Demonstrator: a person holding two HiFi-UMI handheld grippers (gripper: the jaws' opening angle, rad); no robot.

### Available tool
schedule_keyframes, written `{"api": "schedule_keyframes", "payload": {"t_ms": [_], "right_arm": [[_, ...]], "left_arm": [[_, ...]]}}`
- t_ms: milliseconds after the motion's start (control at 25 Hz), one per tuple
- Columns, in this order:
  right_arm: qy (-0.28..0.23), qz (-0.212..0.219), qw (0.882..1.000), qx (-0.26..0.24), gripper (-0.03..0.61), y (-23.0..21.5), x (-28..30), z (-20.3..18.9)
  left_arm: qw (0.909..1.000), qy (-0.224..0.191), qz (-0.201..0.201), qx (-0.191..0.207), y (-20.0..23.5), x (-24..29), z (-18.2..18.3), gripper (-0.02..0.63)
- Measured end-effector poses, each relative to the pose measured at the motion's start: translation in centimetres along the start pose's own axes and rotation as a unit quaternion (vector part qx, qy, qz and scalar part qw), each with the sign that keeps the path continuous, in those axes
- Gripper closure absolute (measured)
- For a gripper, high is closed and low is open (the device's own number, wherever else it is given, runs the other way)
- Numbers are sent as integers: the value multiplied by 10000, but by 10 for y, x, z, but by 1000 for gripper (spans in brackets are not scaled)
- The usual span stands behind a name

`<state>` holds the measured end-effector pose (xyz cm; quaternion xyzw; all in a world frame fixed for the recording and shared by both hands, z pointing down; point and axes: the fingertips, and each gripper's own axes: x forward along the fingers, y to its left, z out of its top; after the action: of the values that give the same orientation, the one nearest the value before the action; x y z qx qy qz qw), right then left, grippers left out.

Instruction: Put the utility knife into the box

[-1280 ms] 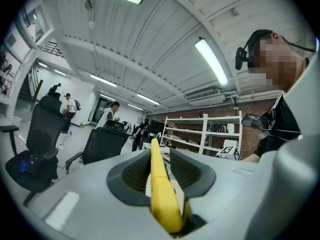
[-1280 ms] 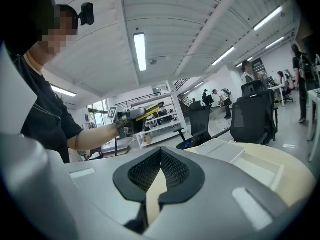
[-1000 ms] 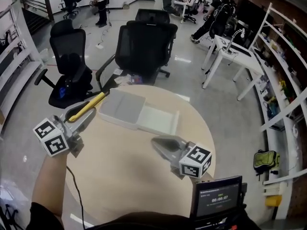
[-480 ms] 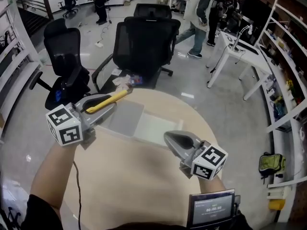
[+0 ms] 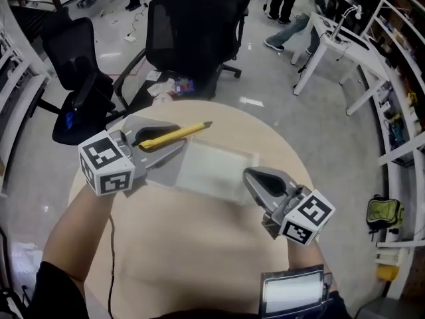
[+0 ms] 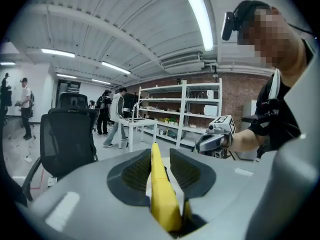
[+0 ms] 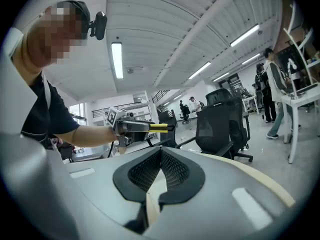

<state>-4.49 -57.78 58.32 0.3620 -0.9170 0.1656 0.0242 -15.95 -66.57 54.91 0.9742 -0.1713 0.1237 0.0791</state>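
Observation:
A yellow utility knife sticks out between the jaws of my left gripper, which is shut on it. The knife's tip points right, above the near-left part of the shallow white box on the round table. In the left gripper view the knife runs up between the two pads. My right gripper hovers at the box's right end, shut with nothing in it. Its own view shows the jaws closed and the left gripper's knife beyond.
The beige round table fills the foreground. Black office chairs stand just behind it. A small screen sits at the near edge. White desks and shelving line the right side.
My left gripper has carried the knife rightward, from beyond the table's left edge to over the box. The right gripper has shifted slightly right. The head camera has tilted further down.

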Motion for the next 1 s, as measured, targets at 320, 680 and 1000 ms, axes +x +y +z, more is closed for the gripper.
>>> {"api": "schedule_keyframes", "payload": {"t_ms": [320, 680, 1000], "right_arm": [[-94, -289, 9995, 101, 564, -57, -3, -30], [60, -355, 9993, -94, 563, -85, 10, -59], [-15, -331, 9995, -16, 564, -95, 12, -65]], "left_arm": [[9913, 754, -545, 933, -4, 61, -52, 499], [9551, 1642, -1154, 2179, -24, 112, -116, 503], [9357, 2113, -1382, 2462, -28, 133, -153, 534]]}}
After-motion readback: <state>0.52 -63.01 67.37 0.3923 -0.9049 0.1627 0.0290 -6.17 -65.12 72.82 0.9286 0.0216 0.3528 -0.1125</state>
